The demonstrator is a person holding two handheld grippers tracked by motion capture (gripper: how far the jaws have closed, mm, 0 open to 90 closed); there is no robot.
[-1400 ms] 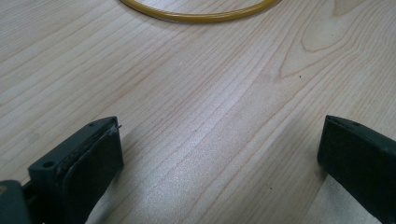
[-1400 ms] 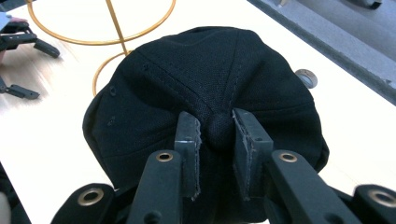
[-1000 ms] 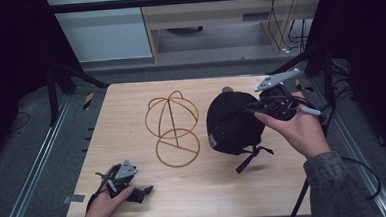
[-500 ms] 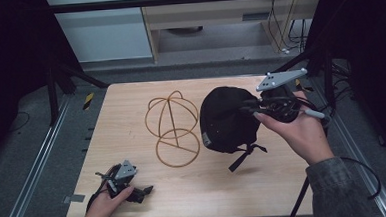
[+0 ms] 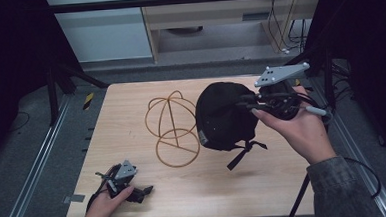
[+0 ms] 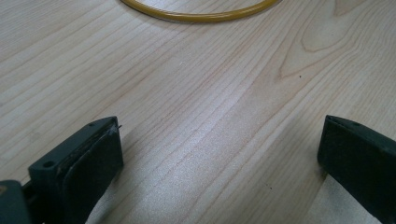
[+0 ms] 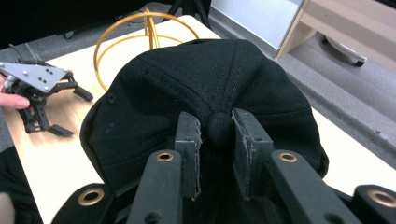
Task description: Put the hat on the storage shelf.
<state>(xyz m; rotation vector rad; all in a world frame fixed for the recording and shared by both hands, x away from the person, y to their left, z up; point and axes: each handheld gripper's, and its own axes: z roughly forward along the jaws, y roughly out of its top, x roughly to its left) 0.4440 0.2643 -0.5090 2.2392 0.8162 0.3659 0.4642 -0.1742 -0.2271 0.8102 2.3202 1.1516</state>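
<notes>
The right hand-held gripper [image 7: 216,140], jaws pinching the black cap's [image 5: 224,116] top button, held it just right of the wire stand [image 5: 173,127], probably airborne; left hand-held gripper [image 6: 219,154] wide open, empty.

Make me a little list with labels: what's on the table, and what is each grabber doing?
table: light wood
cap: black, lifted, strap hanging down
cap grip: right gripper shut on the cap's top button
stand: gold wire hat stand, upright, left of the cap, nothing on it
left gripper: low at the near left of the table, jaws open, holding nothing
in front of left gripper: bare wood, then the stand's ring base
</notes>
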